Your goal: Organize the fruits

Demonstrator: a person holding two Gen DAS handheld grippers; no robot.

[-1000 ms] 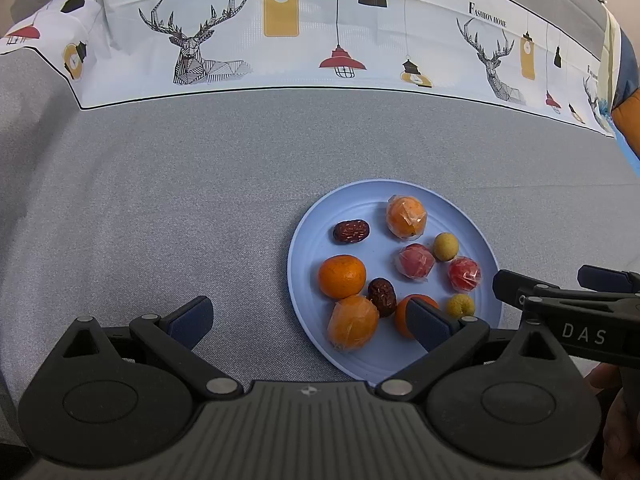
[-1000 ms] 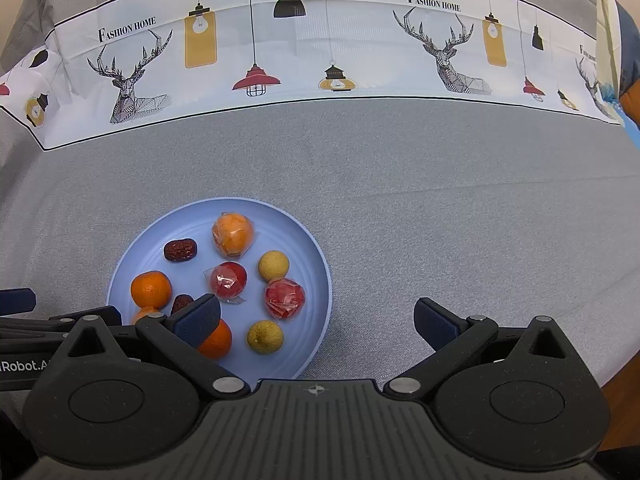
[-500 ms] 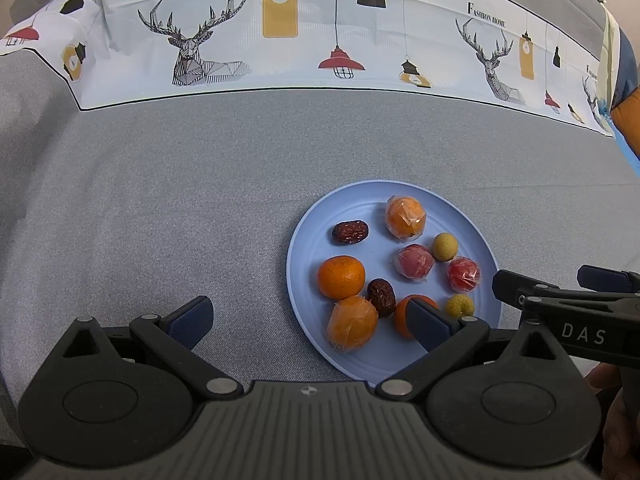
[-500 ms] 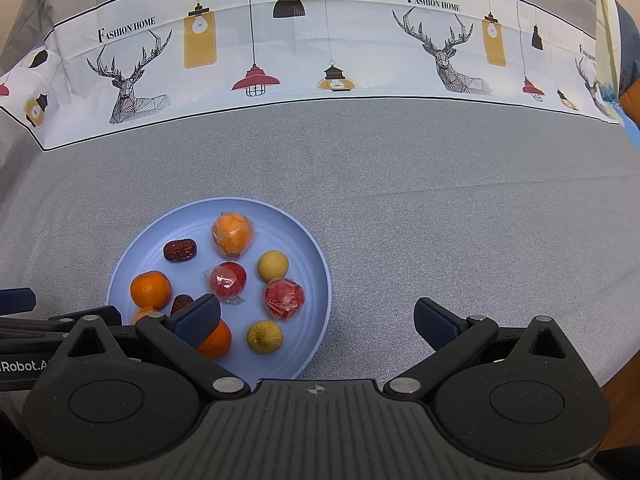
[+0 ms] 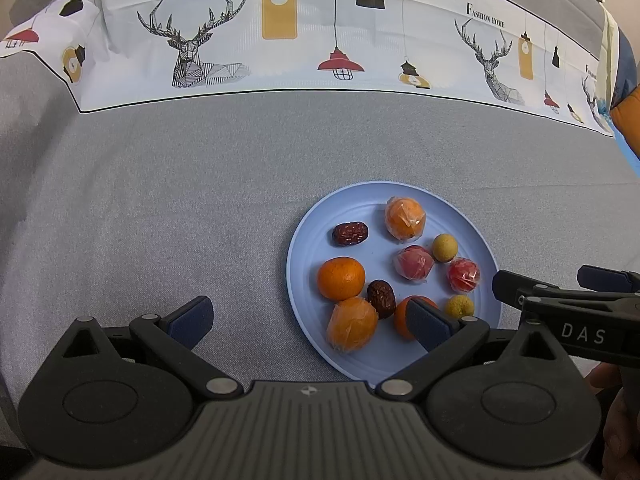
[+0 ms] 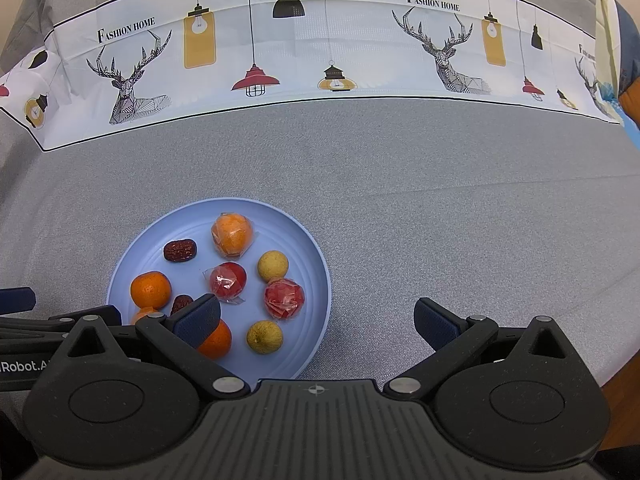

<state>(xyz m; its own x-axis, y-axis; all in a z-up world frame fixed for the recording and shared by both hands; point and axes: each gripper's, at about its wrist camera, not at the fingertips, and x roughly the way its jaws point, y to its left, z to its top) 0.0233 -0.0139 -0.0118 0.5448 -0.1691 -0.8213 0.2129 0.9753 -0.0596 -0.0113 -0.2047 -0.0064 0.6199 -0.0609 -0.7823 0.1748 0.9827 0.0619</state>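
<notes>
A light blue plate (image 5: 304, 240) (image 6: 316, 264) on a grey tablecloth holds several fruits: oranges (image 5: 341, 278) (image 6: 150, 289), some wrapped in clear film (image 5: 405, 218) (image 6: 232, 235), wrapped red fruits (image 5: 463, 275) (image 6: 284, 298), small yellow fruits (image 5: 445, 247) (image 6: 264, 336) and dark red dates (image 5: 351, 233) (image 6: 180, 250). My left gripper (image 5: 309, 320) is open and empty, just left of the plate's near edge. My right gripper (image 6: 317, 321) is open and empty, over the plate's right rim. The right gripper also shows in the left wrist view (image 5: 560, 292).
A white cloth band printed with deer and lamps (image 5: 280, 40) (image 6: 320, 40) runs along the far side. The table's right edge (image 6: 624, 364) lies near the right gripper. An orange and blue object (image 5: 628, 120) sits at the far right.
</notes>
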